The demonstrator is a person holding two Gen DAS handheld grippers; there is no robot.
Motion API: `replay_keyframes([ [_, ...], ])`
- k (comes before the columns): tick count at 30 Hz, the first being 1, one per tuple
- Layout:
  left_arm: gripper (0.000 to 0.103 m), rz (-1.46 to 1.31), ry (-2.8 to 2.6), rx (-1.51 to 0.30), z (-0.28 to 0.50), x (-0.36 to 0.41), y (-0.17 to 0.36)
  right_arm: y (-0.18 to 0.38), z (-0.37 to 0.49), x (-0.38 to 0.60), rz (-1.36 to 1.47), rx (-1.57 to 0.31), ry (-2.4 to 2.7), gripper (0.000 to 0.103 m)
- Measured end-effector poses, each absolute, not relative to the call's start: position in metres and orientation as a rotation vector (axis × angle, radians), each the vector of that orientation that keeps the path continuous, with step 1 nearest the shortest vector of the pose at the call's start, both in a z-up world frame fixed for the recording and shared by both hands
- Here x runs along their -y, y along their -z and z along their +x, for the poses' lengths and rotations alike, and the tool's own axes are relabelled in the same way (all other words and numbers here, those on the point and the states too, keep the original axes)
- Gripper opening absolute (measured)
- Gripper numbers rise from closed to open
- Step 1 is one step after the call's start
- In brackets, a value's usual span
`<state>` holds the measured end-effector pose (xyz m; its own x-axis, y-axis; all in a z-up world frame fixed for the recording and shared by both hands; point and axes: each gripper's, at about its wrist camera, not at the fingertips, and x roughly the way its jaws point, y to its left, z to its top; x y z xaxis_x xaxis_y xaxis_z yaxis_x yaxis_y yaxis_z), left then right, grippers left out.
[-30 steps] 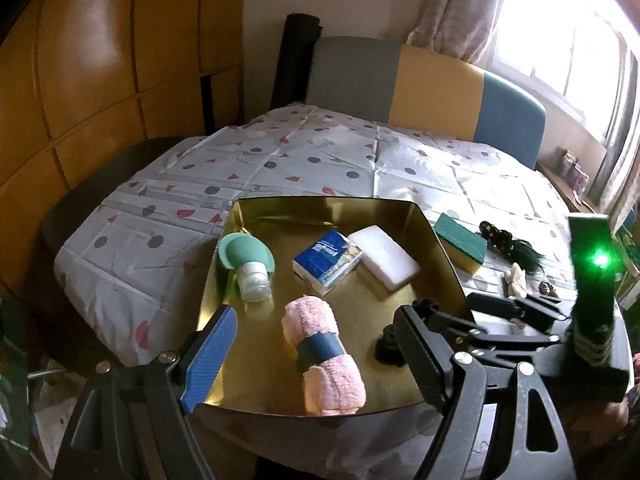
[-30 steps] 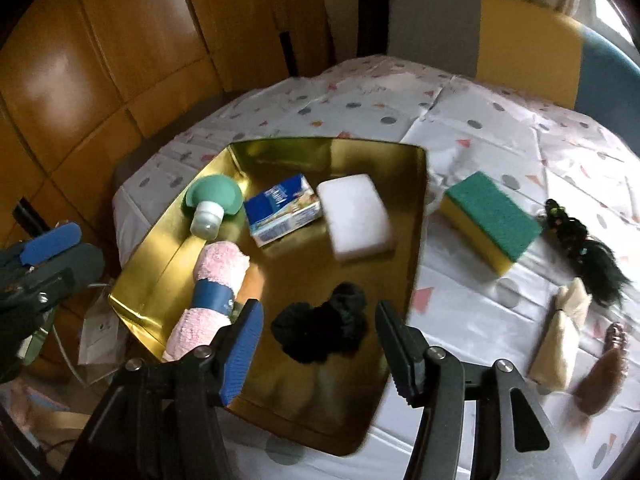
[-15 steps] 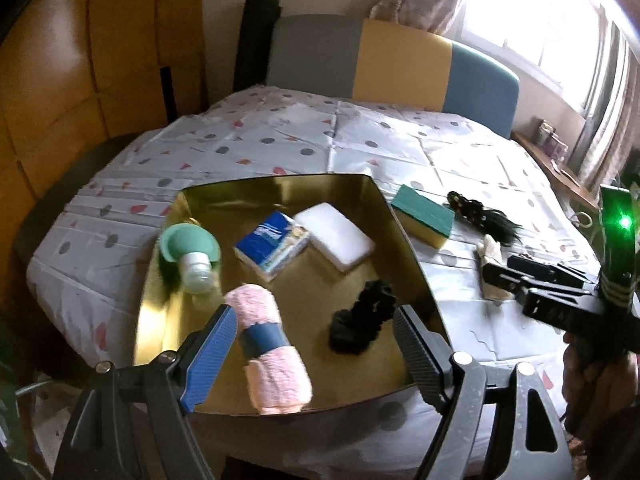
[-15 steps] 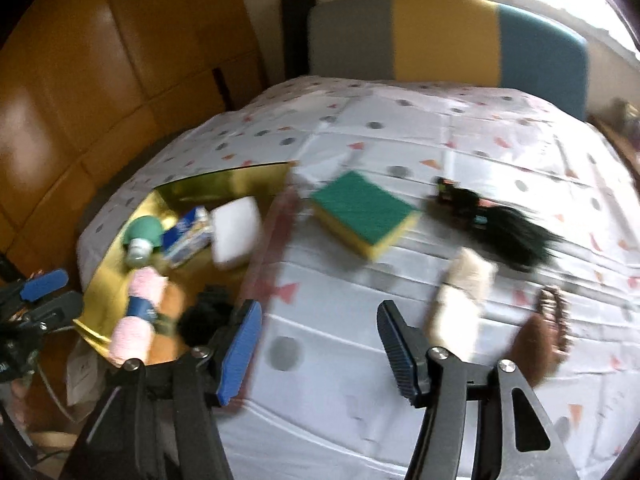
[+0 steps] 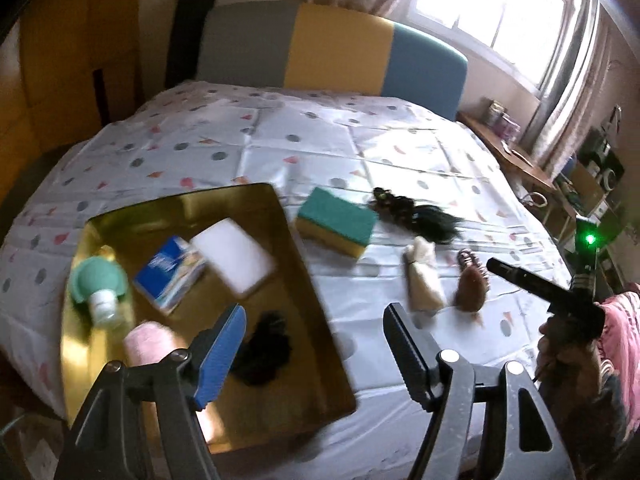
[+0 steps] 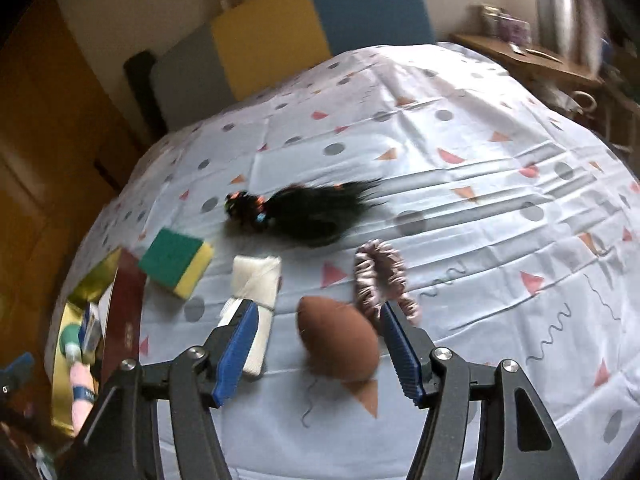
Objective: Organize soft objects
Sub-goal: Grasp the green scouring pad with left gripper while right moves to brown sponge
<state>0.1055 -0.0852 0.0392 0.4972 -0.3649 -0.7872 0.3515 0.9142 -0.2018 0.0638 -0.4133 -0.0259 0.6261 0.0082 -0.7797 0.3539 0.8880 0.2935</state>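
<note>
A gold tray (image 5: 304,280) holds a pink towel roll (image 5: 148,340), a black scrunchie (image 5: 264,344), a white sponge (image 5: 236,252), a blue tissue pack (image 5: 172,272) and a green bottle (image 5: 100,284). My left gripper (image 5: 316,344) hovers over the tray's right edge, jaws closing with nothing between them. On the tablecloth lie a green-yellow sponge (image 6: 176,260), a black hair piece (image 6: 304,212), a cream cloth roll (image 6: 256,300), a pink scrunchie (image 6: 380,276) and a brown ball-shaped cushion (image 6: 338,340). My right gripper (image 6: 320,340) is open above the cushion, its pads clear of it on both sides.
A spotted white tablecloth (image 6: 480,200) covers the round table. A grey, yellow and blue chair back (image 5: 332,52) stands behind it. Wooden panels are on the left, and a window and a cluttered side shelf (image 5: 512,148) on the right. A hand (image 5: 564,344) holds the right gripper.
Both views swung right, away from the tray. The right gripper moved from over the black scrunchie in the tray to over the brown cushion. The left jaws narrowed.
</note>
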Motion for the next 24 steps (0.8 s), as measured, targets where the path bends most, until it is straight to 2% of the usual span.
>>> replay_keyframes([
  [7, 0.074, -0.107, 0.521, -1.078, 0.150, 0.137, -0.034, 0.020, 0.064, 0.414, 0.451, -0.853, 0.191, 0.070],
  [12, 0.082, -0.252, 0.499, -1.244, 0.199, 0.169, -0.005, 0.013, 0.057, 0.419, 0.484, -0.818, 0.199, 0.072],
  [17, 0.084, -0.351, 0.351, -1.362, 0.240, 0.186, 0.034, 0.010, 0.055, 0.427, 0.523, -0.797, 0.203, 0.074],
  [19, 0.088, -0.342, 0.324, -1.389, 0.252, 0.193, 0.044, 0.009, 0.055, 0.430, 0.544, -0.788, 0.197, 0.075],
  [24, 0.090, -0.379, 0.222, -1.440, 0.278, 0.200, 0.066, 0.007, 0.053, 0.433, 0.580, -0.775, 0.177, 0.077],
])
